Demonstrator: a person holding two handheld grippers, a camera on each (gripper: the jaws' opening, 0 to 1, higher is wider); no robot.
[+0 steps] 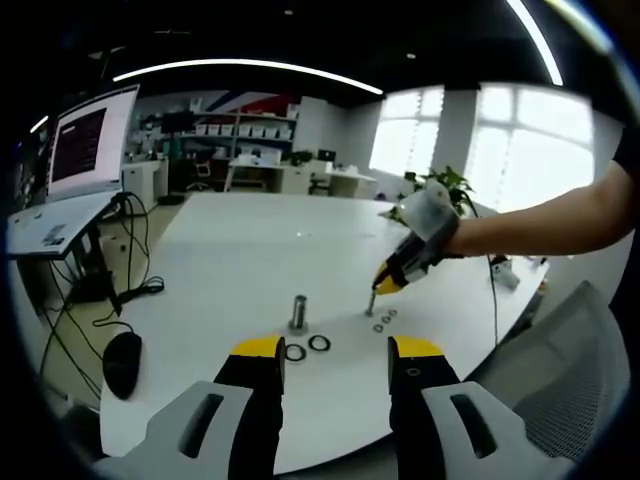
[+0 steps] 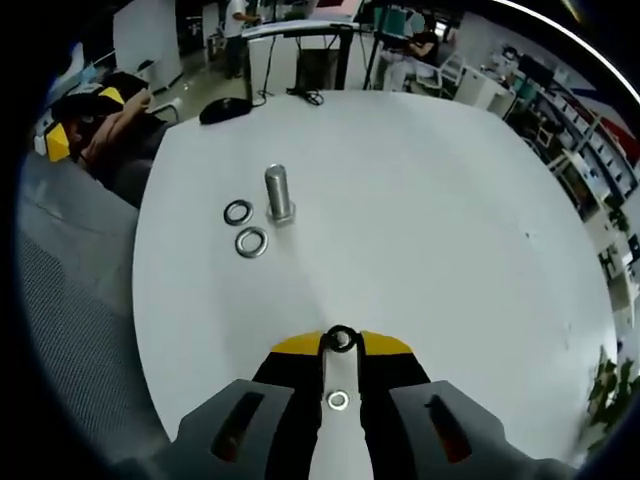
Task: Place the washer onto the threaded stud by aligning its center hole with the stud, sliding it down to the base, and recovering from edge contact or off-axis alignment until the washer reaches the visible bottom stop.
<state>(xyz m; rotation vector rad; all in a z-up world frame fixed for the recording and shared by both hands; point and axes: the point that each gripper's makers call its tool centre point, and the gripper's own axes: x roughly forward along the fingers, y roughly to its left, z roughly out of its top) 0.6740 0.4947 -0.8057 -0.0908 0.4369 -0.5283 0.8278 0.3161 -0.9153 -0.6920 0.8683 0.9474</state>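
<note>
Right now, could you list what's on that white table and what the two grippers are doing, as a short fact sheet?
table: white
stud: upright, bare, no washer on it
loose washers: two flat on the table beside the stud, dark one, silvery one
right gripper: pinching a dark washer at its tips, away from the stud
left gripper: open, empty

Stud (image 2: pixel 278 194) upright on table (image 2: pixel 420 200) — two washers (image 2: pixel 245 227) just beside it, third washer (image 2: pixel 341 339) between right jaws.
</note>
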